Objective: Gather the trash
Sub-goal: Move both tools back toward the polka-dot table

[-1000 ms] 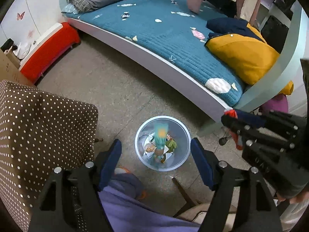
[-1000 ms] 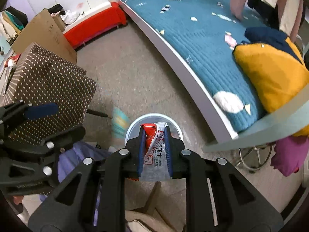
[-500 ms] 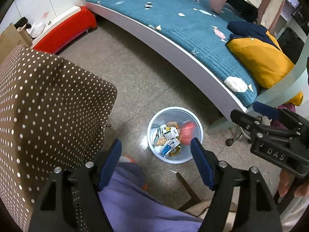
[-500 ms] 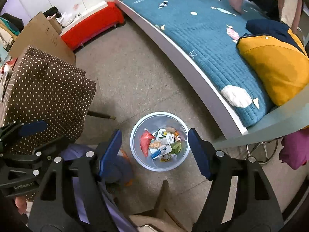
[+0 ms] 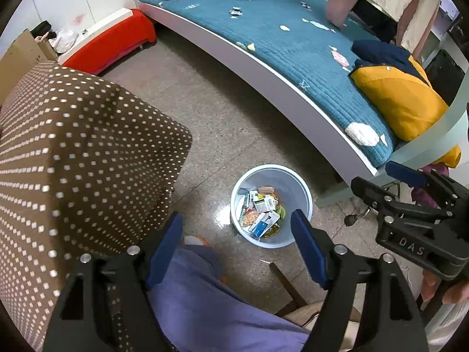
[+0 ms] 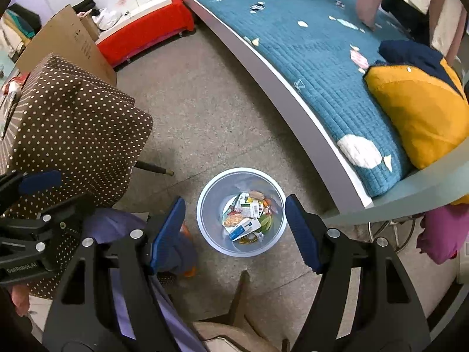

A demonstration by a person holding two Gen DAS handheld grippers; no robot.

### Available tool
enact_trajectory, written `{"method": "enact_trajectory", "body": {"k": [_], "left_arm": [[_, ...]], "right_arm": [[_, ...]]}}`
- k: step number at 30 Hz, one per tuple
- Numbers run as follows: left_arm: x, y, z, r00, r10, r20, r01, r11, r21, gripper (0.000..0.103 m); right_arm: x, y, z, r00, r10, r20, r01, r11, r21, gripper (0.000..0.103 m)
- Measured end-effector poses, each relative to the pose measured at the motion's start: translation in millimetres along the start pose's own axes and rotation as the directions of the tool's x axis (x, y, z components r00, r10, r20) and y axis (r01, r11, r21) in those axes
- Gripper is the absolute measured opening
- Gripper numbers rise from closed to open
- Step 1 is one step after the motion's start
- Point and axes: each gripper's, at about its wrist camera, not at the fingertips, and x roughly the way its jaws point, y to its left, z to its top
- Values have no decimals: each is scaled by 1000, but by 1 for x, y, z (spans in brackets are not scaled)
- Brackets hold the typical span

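A pale translucent trash bin [image 5: 304, 193] [image 6: 205, 226] stands on the floor beside the bed, holding several wrappers and small cartons [image 5: 261, 211] [image 6: 246, 217]. My left gripper [image 5: 236, 220] hangs high above it, open, with nothing between its blue pads. My right gripper [image 6: 234, 202] is also open and empty, straight above the bin. Each gripper shows in the other's view: the right gripper [image 5: 410, 202] at the right edge, the left gripper [image 6: 38, 196] at the left edge. Small scraps [image 5: 234, 11] lie on the bed's teal quilt.
A brown polka-dot cloth [image 5: 73, 152] covers furniture left of the bin. The bed [image 5: 293, 58] with a yellow jacket [image 5: 401, 102] runs along the right. A red bench [image 5: 117, 41] and cardboard [image 6: 64, 41] stand at the back. A purple-clad leg [image 5: 205, 299] and wooden chair leg [image 6: 239, 296] are below.
The right gripper opened and let go of the red-and-white wrapper, which fell into the bin. A teal packet also dropped in. The left gripper drifted sideways toward the dotted cloth.
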Motion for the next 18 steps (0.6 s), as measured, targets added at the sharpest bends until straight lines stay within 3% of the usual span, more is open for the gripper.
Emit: {"method": "enact_trajectory", "body": {"k": [9,18], "left_arm": [[-46,28,-4,997,-13,76,17,998,-56,79],[-96,82,-9,981,79,178,-52,987,-153,87]], "right_arm": [[-23,36,15,997,38,61,-32,996,-84,70],[-41,94,41,987,116,115,-96,981,-167,71]]}}
